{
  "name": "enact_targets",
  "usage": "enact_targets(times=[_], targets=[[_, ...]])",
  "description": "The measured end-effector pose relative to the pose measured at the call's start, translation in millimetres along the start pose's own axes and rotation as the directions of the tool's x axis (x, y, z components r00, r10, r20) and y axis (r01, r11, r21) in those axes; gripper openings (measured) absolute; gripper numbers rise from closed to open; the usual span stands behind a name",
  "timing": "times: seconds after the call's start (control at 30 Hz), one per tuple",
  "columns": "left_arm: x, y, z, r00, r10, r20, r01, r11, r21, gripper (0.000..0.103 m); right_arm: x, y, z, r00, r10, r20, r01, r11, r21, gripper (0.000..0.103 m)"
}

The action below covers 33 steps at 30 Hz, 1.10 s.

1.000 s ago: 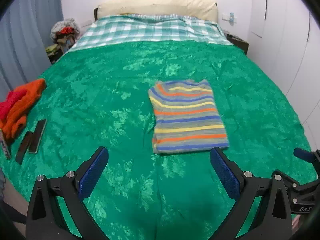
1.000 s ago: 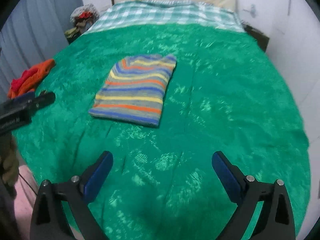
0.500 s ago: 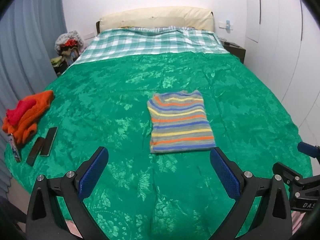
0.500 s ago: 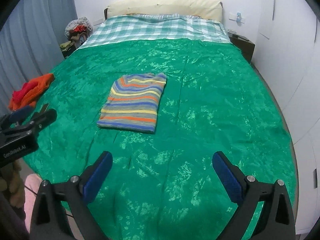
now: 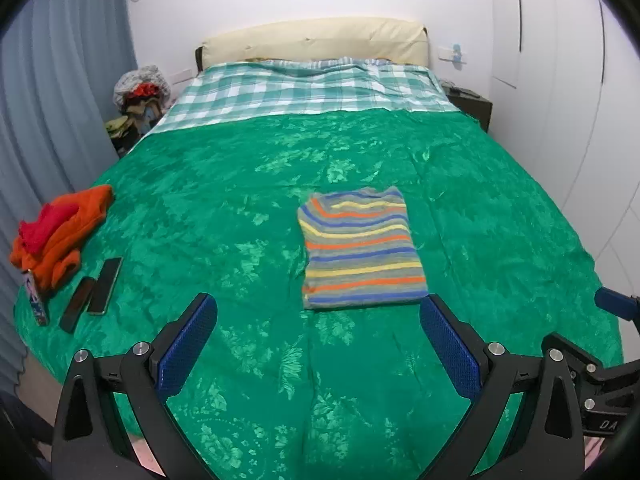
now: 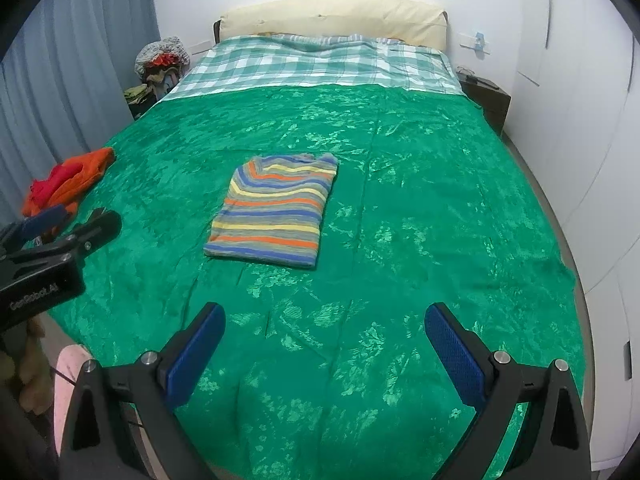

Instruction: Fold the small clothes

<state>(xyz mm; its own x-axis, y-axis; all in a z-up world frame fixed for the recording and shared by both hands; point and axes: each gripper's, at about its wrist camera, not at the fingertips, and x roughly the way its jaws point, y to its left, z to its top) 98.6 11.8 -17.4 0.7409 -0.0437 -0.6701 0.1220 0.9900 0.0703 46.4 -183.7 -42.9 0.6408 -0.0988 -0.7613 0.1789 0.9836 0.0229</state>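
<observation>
A folded striped garment (image 5: pixel 362 250) with blue, orange, yellow and grey bands lies flat in the middle of the green bedspread (image 5: pixel 240 200); it also shows in the right wrist view (image 6: pixel 276 210). My left gripper (image 5: pixel 318 344) is open and empty, held above the bed's near edge, short of the garment. My right gripper (image 6: pixel 324 350) is open and empty, further back and to the right of the garment. The left gripper's body also shows at the left of the right wrist view (image 6: pixel 60 240).
A pile of orange and red clothes (image 5: pixel 60 228) lies at the bed's left edge, with two dark phones (image 5: pixel 94 292) and a small card beside it. A checked sheet (image 5: pixel 308 88) and a headboard are at the far end. A wardrobe (image 5: pixel 580 80) is on the right.
Both grippers have pulled back and risen away from the folded garment, which looks smaller and farther now. The garment has not moved.
</observation>
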Motion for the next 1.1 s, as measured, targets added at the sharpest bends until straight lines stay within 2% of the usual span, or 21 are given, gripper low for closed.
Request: enact_targets(times=[0.67,0.93,1.1], targets=[[-9.9,1.5,2.7,1.0,0.005,0.005,-0.005,1.0,-0.002,0.102,-6.6,11.3,1.0,1.0,-0.005,-0.001,0.005,1.0,-0.027,0.099],[-7.7,7.5,-8.7,0.997,-0.057,-0.042,0.056,0.998,-0.019,0.102,-14.3,18.7,3.1,0.999,-0.053,0.008,0.054,0.997,-0.046,0.099],[-6.8,5.4,-16.7,0.997,-0.046,-0.063,0.045,0.999,-0.014,0.102,-19.6,22.2,3.7,0.996,-0.082,0.019,0.083,0.995,-0.061,0.099]])
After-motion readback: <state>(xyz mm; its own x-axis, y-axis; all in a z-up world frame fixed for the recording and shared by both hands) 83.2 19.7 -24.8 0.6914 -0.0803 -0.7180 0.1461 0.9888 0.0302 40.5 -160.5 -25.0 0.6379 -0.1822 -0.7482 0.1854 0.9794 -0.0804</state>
